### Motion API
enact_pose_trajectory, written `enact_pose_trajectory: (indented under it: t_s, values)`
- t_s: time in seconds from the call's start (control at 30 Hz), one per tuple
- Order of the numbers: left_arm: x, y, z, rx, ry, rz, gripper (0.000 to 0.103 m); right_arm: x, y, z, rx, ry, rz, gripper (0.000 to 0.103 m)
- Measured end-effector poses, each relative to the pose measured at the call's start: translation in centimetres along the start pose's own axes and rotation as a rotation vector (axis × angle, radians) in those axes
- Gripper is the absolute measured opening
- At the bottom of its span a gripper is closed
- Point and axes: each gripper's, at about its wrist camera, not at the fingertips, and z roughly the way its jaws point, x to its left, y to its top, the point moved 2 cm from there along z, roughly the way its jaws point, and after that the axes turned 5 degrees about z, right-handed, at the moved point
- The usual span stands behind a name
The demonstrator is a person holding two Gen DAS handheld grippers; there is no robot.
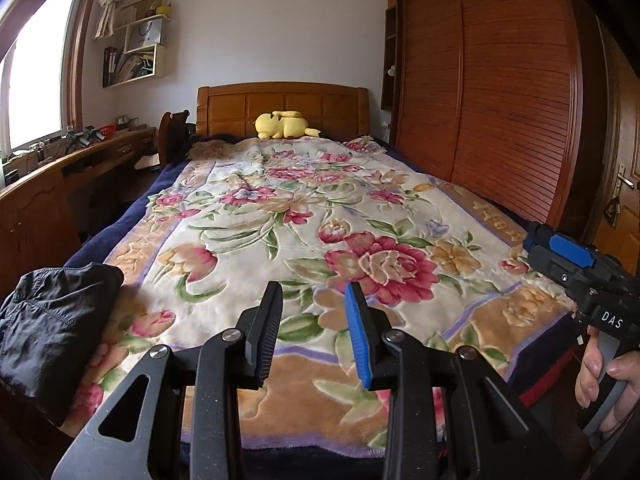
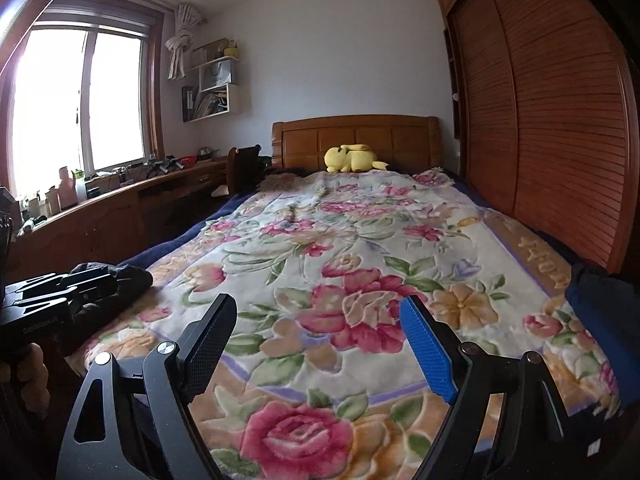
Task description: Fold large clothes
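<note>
A black garment (image 1: 52,320), loosely folded, lies on the near left corner of the bed; in the right wrist view this black garment (image 2: 128,276) sits just behind the left gripper (image 2: 80,284). My left gripper (image 1: 314,296) hovers over the foot of the floral blanket (image 1: 280,216), its jaws apart by a narrow gap with nothing between them. My right gripper (image 2: 318,304) stands wide open over the blanket (image 2: 340,240) and holds nothing. It also shows as the right gripper (image 1: 540,240) at the bed's right edge, held by a hand (image 1: 600,364).
A yellow plush toy (image 1: 284,124) lies by the wooden headboard (image 1: 280,108). A slatted wardrobe (image 1: 500,100) runs along the bed's right side. A desk (image 2: 120,196) with clutter and a chair (image 2: 240,168) stand on the left under the window. A dark blue cloth (image 2: 600,312) sits at the near right edge.
</note>
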Motion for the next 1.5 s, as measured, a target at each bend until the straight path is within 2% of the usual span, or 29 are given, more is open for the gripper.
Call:
enact_pose_trajectory:
  t_s: [0.33, 1.5]
  values:
    - [0.0, -0.3, 0.2, 0.01, 0.003, -0.007, 0.033, 0.0, 0.9, 1.5, 0.001, -0.005, 0.004, 0.085]
    - [0.0, -0.3, 0.2, 0.009, 0.009, -0.005, 0.033, -0.5, 0.7, 1.8, 0.004, 0.014, -0.008, 0.085]
